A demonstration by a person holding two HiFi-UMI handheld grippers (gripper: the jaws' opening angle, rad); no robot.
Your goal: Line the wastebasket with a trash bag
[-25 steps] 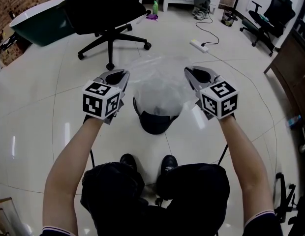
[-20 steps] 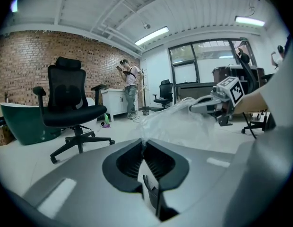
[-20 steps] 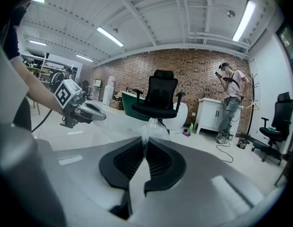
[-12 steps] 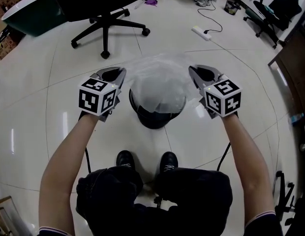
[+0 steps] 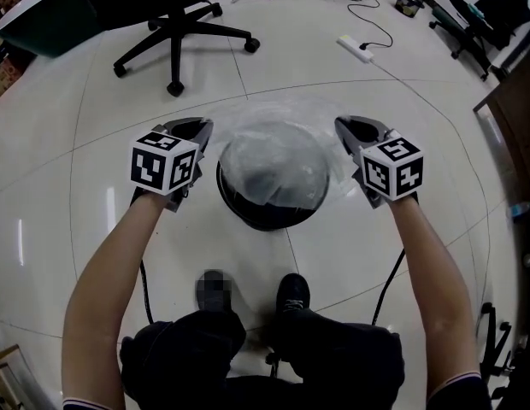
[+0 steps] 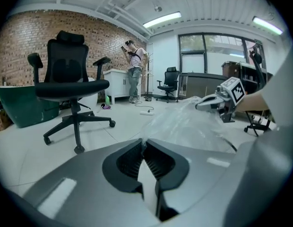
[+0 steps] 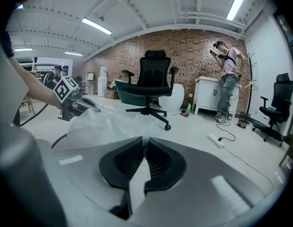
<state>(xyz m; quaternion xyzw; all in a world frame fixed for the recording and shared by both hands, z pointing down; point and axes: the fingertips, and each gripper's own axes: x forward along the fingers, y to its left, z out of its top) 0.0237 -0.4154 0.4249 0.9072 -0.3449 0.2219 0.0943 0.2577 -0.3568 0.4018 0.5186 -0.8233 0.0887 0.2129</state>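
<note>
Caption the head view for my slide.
Left tongs and right tongs hold a clear trash bag spread over the wastebasket.

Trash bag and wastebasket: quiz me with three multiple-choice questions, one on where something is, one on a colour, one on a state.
1. Where is the trash bag?
A. Spread above the wastebasket
B. On the floor beside it
C. Stuffed fully inside it

2. What colour is the wastebasket?
A. White
B. Black
C. Red

3. How do the left gripper's jaws stand?
A. Wide open, empty
B. Shut on the bag's edge
C. Half open, touching nothing

Answers:
1 A: the head view shows it stretched over the basket's mouth.
2 B: its rim shows dark under the clear film.
3 B: the left gripper view shows plastic pinched between closed jaws.
</note>
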